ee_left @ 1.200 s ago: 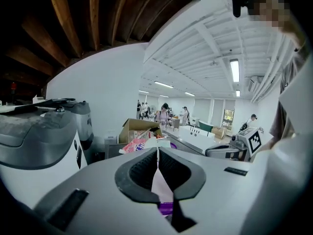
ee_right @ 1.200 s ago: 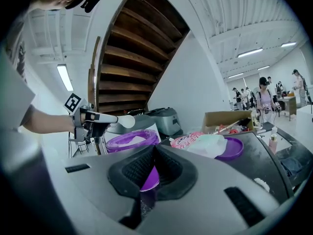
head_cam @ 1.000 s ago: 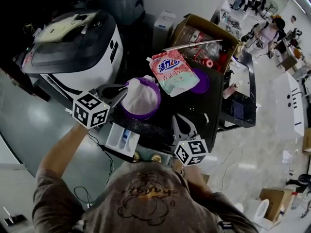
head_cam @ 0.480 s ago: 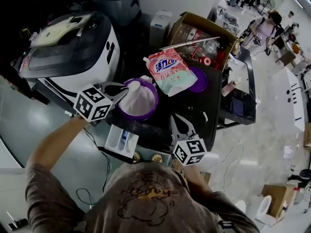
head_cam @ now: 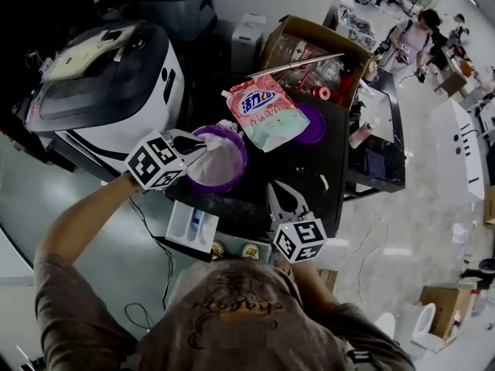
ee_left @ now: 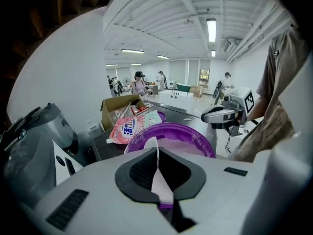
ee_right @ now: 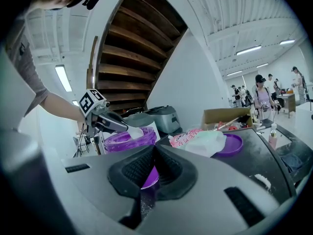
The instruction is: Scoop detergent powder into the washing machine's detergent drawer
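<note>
Powder-scooping set on a black top (head_cam: 309,176), with two handheld grippers.
Below the near edge: detergent drawer (head_cam: 191,224), white plastic, rectangular, pulled open, with a blue insert in one compartment. Near edge, middle: right gripper (head_cam: 272,190), ribbed black pads pressed tip to tip and holding nothing (the purple seen in the gap below the tips is the bowl beyond). Left edge: left gripper (head_cam: 199,148), jaws clamped on the thin flat handle of a translucent white scoop (ee_right: 131,130), held over the bowl's rim. Under it: round purple plastic bowl (ee_right: 120,143), dusty-walled, holding a mound of white powder (head_cam: 220,165). Just behind and touching: soft pink-and-green detergent pouch (head_cam: 261,110), lying flat. Beside the pouch: flat round purple lid (head_cam: 311,126). Far edge: open cardboard box (head_cam: 309,33).
</note>
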